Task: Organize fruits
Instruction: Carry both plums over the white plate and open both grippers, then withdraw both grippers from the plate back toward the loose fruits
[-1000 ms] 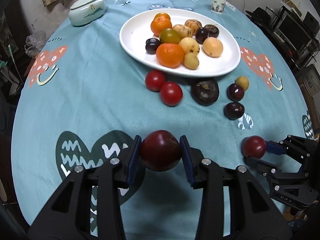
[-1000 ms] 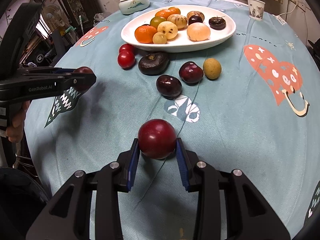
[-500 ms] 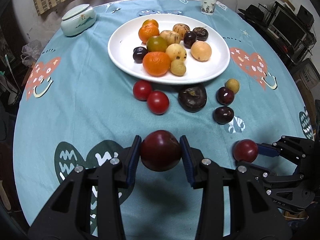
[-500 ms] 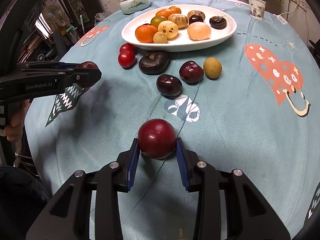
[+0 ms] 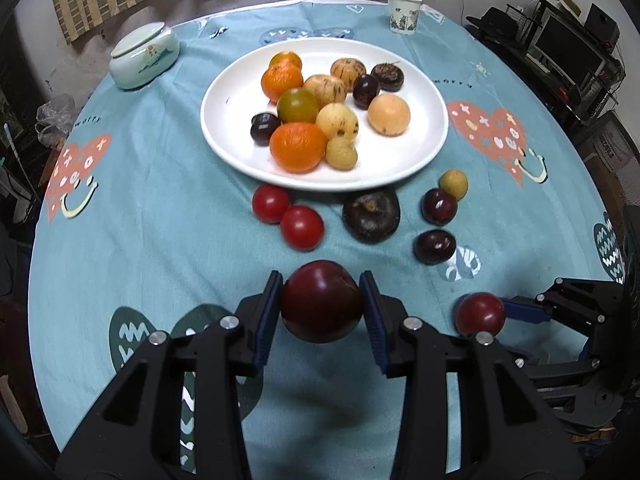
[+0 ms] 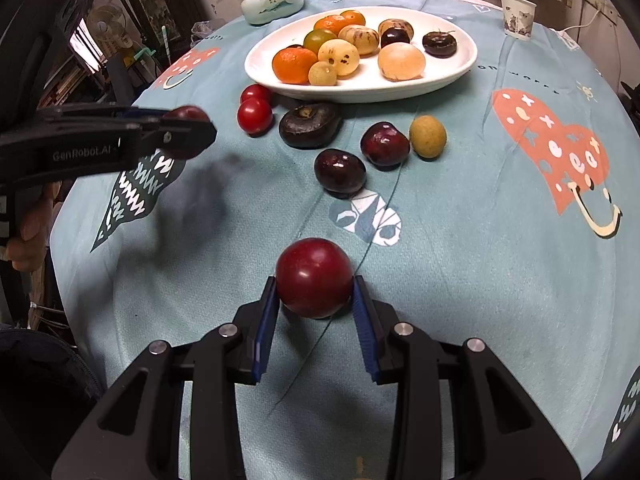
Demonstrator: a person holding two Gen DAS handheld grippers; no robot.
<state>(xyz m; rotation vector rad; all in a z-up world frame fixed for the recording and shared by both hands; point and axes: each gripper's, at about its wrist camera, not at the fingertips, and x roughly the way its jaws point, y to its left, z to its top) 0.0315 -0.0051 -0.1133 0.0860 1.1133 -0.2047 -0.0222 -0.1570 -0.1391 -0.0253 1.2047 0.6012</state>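
Left tongs at lower centre of the left wrist view, clamped on a dark red plum, blue pads pressing both sides, fruit clear of the cloth with a shadow beneath. Right tongs at lower centre of the right wrist view, likewise closed on a brighter red plum; whether it rests on the cloth cannot be told. Same right-held plum seen at lower right of the left wrist view. Desk covered in a teal cloth printed with hearts. White plate in upper centre of the left wrist view, loaded with oranges, one green-orange citrus, several pale yellow speckled fruits, dark plums and a dark flat-topped fruit. Below the plate, on the cloth: two red tomatoes touching each other at centre left; a large dark fruit just beside the plate rim; two dark plums to the right, near each other; a small yellow-green fruit touching the upper plum. Lidded ceramic jar at upper left, paper cup at upper right, both apart from the plate. Fingers of a hand visible at left edge of the right wrist view, behind the left tool.
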